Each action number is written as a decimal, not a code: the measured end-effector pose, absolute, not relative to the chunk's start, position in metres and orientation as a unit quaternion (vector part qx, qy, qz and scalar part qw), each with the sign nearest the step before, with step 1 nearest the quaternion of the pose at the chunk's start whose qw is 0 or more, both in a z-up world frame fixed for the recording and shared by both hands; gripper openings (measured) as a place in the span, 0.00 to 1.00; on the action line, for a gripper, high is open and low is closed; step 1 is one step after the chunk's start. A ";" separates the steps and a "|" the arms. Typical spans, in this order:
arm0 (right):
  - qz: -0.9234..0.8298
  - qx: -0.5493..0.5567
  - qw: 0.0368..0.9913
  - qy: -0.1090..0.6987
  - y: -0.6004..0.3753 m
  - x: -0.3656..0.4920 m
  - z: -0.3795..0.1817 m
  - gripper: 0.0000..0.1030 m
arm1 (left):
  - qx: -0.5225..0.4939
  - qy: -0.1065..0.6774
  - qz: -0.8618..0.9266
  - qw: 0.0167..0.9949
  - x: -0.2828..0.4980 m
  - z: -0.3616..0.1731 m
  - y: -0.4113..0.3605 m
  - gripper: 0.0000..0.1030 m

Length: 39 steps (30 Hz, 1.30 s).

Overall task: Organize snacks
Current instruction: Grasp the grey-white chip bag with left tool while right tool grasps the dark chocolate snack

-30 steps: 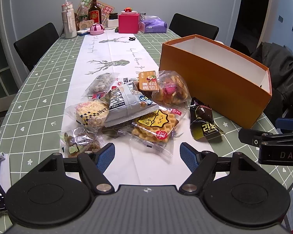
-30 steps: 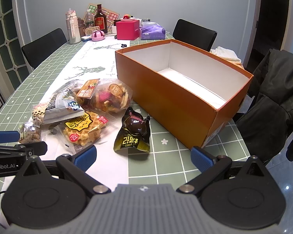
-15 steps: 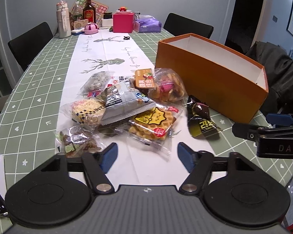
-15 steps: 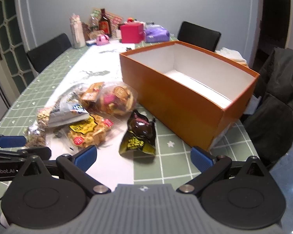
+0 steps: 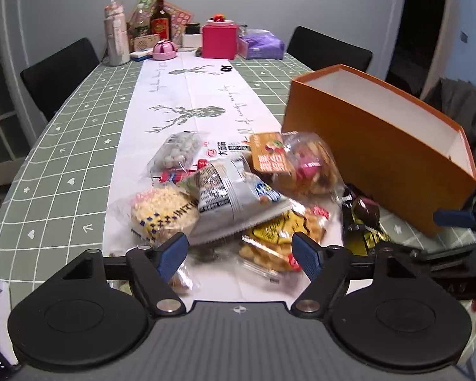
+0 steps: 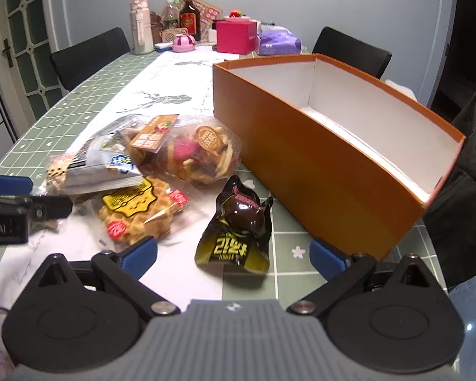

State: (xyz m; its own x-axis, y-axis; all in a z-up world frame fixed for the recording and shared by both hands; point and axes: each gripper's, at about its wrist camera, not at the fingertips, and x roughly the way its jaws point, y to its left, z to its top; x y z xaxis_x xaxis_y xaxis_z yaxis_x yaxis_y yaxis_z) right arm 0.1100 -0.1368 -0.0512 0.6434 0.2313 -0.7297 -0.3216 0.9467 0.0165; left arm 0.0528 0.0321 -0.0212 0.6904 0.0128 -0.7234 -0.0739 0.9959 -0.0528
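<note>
Since 1 s ago, I have advanced both grippers toward the snack pile. Left gripper and right gripper are wide open, empty. I should close squarely on the dark pouch, then lift it into the orange box just beyond.

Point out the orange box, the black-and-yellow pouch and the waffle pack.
orange box (image 6: 317, 171), right wrist view, on its long outer wall.
black-and-yellow pouch (image 6: 238, 231), right wrist view, on the printed front.
waffle pack (image 6: 133, 209), right wrist view, on the waffle under the yellow label.
</note>
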 end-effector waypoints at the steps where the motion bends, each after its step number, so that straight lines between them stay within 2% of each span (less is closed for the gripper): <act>1: 0.153 -0.056 0.903 0.397 -0.136 0.115 -0.053 0.97 | -0.046 0.394 0.027 0.918 0.059 -0.021 0.034 0.86; 17: 0.138 -0.025 0.882 0.451 -0.129 0.161 -0.083 0.96 | -0.094 0.416 0.060 0.903 0.125 -0.038 0.045 0.87; 24: 0.128 -0.022 0.875 0.466 -0.131 0.168 -0.094 0.80 | -0.103 0.427 0.068 0.896 0.131 -0.046 0.046 0.87; 30: 0.131 -0.045 0.885 0.444 -0.124 0.167 -0.101 0.78 | -0.113 0.432 0.064 0.893 0.136 -0.054 0.044 0.87; 32: 0.132 -0.057 0.891 0.431 -0.122 0.164 -0.103 0.72 | -0.113 0.429 0.063 0.894 0.136 -0.056 0.044 0.86; 33: 0.131 -0.063 0.894 0.423 -0.121 0.162 -0.103 0.66 | -0.113 0.427 0.062 0.895 0.135 -0.056 0.044 0.86; 36: 0.128 -0.059 0.898 0.416 -0.124 0.159 -0.103 0.55 | -0.115 0.426 0.057 0.896 0.133 -0.055 0.044 0.80; 39: 0.130 -0.052 0.899 0.415 -0.128 0.157 -0.101 0.48 | -0.103 0.422 0.054 0.899 0.129 -0.052 0.041 0.73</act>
